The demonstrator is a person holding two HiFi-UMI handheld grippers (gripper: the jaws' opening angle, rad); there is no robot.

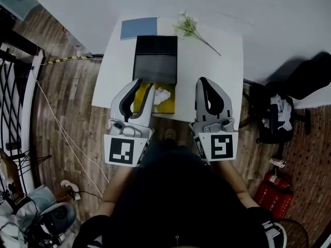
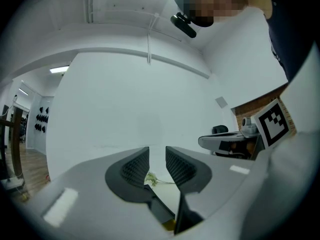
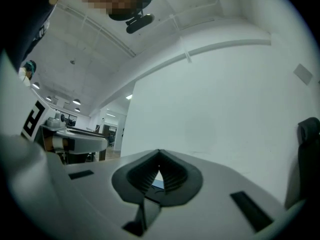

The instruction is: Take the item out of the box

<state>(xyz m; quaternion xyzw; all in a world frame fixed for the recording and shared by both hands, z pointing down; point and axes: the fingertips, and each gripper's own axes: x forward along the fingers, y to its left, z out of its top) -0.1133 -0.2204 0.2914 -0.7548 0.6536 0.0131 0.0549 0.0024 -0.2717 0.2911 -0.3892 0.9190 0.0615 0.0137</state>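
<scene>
Over the box at centre frame, the left gripper hung with jaws apart and empty, the right gripper with jaws together; grasping the white item looked next.

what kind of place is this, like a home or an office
Probably an office or lab workroom, not a home: a small white table against a bare white wall, loose cables across the wood-look floor, and ceiling lights in an open room beyond.

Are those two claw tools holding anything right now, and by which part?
Nothing is held. The left gripper has its fingers apart, nothing between them; the right gripper has its fingers closed together, empty. The white item lies in the box.
</scene>
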